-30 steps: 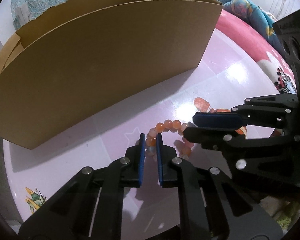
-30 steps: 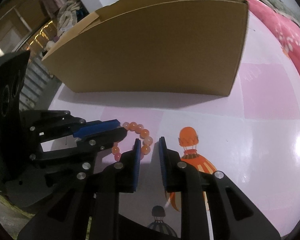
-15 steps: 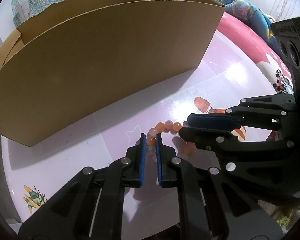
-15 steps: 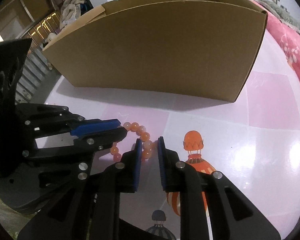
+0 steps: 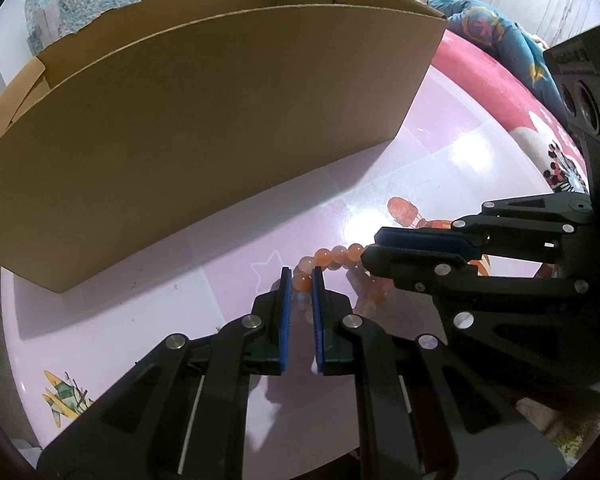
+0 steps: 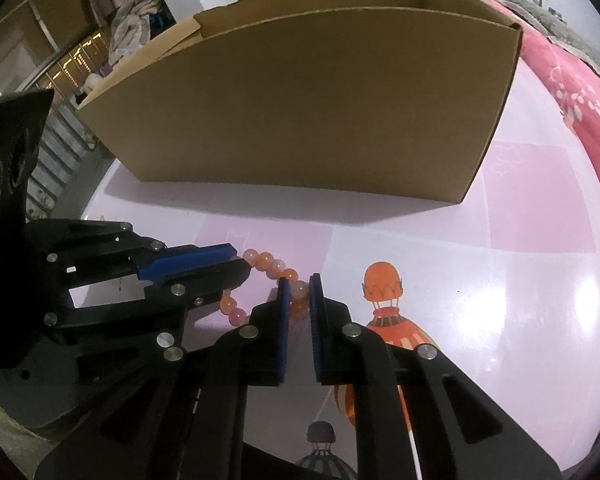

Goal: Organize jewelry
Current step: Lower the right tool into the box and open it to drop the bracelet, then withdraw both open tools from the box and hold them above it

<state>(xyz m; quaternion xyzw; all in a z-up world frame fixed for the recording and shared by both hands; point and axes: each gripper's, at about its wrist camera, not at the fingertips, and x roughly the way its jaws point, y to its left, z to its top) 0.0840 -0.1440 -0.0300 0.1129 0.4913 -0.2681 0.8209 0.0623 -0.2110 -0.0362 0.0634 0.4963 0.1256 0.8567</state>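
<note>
Both grippers angle steeply down toward the pink table (image 5: 148, 320), meeting over one orange bead bracelet (image 5: 332, 256) that lies on the table in front of one open cardboard box (image 5: 204, 132). The left gripper (image 5: 299, 280) has its fingers nearly together, pinching a bead at one side of the bracelet. The right gripper (image 6: 298, 286) is closing its fingers, with beads of the opposite side between the blue pads and touching them. Two grippers, one bracelet and one box are counted. The box stands just behind the bracelet, apart from it.
</note>
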